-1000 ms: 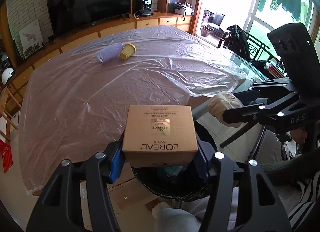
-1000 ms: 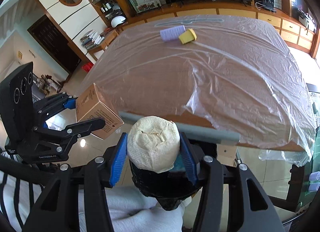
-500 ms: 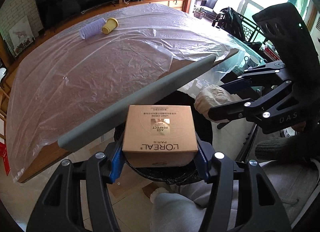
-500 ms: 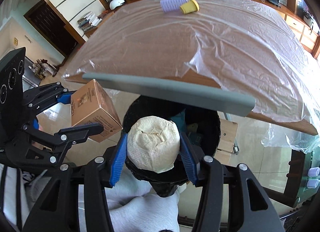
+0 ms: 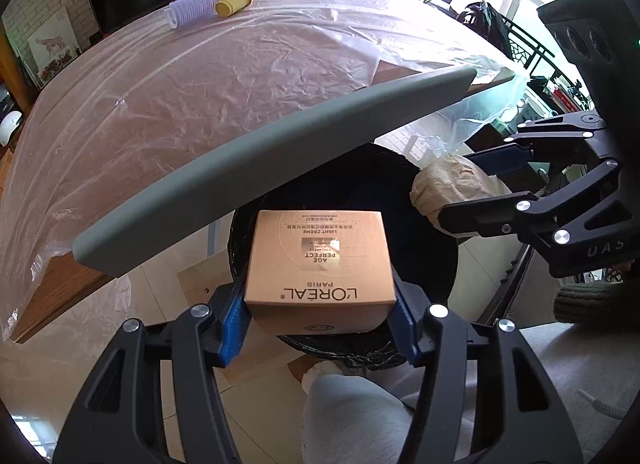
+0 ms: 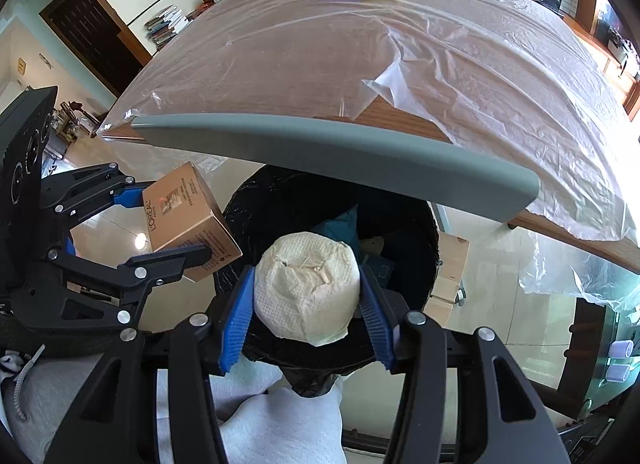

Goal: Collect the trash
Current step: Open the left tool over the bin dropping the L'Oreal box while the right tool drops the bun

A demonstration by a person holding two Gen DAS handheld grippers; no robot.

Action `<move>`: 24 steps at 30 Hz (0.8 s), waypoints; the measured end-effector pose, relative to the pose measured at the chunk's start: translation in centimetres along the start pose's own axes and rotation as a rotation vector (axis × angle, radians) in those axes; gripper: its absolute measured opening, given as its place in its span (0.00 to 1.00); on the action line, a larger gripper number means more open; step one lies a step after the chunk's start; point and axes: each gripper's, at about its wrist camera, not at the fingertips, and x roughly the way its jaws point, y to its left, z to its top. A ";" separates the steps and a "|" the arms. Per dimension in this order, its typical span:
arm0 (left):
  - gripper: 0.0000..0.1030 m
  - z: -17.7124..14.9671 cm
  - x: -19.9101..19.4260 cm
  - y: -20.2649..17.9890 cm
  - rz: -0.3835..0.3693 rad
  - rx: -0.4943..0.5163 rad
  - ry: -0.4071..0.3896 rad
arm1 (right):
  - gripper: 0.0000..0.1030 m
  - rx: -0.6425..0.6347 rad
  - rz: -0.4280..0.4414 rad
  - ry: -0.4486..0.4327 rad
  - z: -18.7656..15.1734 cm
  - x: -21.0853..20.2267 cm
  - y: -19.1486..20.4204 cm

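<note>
Cardboard box [image 5: 320, 260] fills the centre of the left wrist view, clamped between the blue pads [image 5: 233, 322] of the left gripper [image 5: 320, 320], its printed top facing up and its far end hanging over the open mouth of the black-lined bin [image 5: 436, 264] below. At about two o'clock from the box, the right gripper [image 5: 464, 188] grips a crumpled ball of pale paper [image 5: 452, 184], which sits just over the bin's right rim. A grey strip [image 5: 256, 168] runs along the near edge of the table [image 5: 56, 288], at eleven o'clock from the box, and the tabletop is covered in clear plastic sheet [image 5: 240, 76]. Far across it, at eleven o'clock, a ribbed clear roll [image 5: 194, 4] and a yellow cup [image 5: 234, 2] lie on their sides, touching. In the right wrist view the box appears at nine o'clock, tilted, pinched by the left gripper beside the bin's left rim, while the paper ball is squeezed between blue pads at the centre, directly above the bin's opening. The person's light grey trouser leg [image 6: 280, 424] shows at six o'clock below the bin.
</note>
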 end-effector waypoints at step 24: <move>0.57 0.8 2.2 -0.2 0.033 0.010 0.024 | 0.49 -0.031 -0.065 0.016 0.4 2.9 -0.2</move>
